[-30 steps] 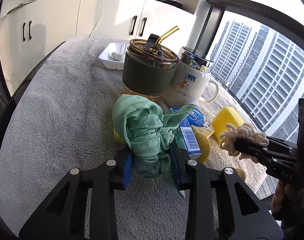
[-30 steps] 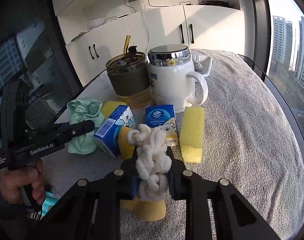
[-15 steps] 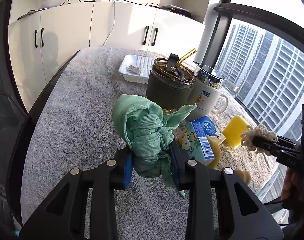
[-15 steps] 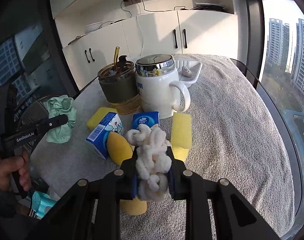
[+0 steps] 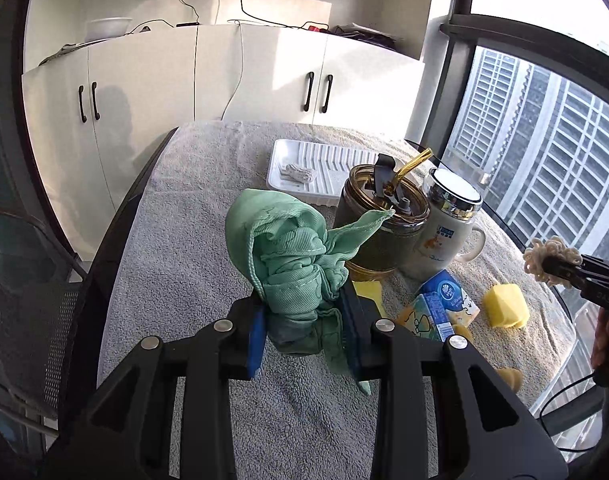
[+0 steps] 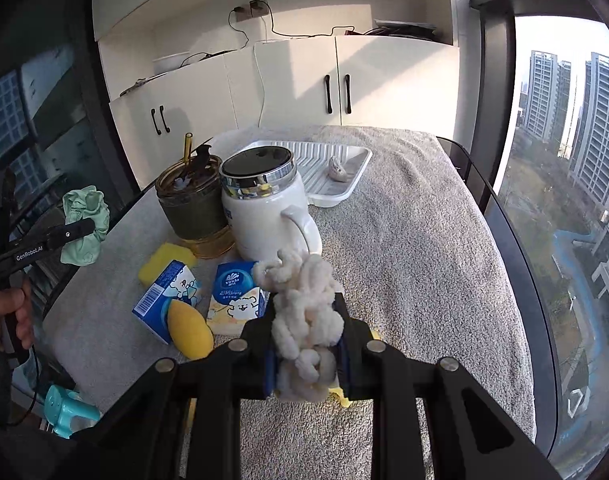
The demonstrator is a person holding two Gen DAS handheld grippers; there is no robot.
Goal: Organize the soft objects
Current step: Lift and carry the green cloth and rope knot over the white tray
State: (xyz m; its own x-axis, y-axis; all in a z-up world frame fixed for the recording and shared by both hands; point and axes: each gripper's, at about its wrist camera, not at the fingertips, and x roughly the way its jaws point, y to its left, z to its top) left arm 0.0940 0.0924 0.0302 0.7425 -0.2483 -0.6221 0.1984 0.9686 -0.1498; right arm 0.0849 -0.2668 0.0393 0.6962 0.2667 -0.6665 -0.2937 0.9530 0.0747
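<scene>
Both grippers had risen since a second earlier. The left gripper (image 5: 304, 322) clamped the green cloth (image 5: 292, 252) above the towel (image 5: 192, 264); the right gripper (image 6: 306, 344) pinched the cream rope bundle (image 6: 304, 304) near the white mug (image 6: 264, 212).

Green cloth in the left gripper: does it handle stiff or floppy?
Likely floppy: the green cloth bunches in folds between the left gripper fingers, and one corner droops sideways. Probably light, since it hangs clear of the table without sagging far.
</scene>
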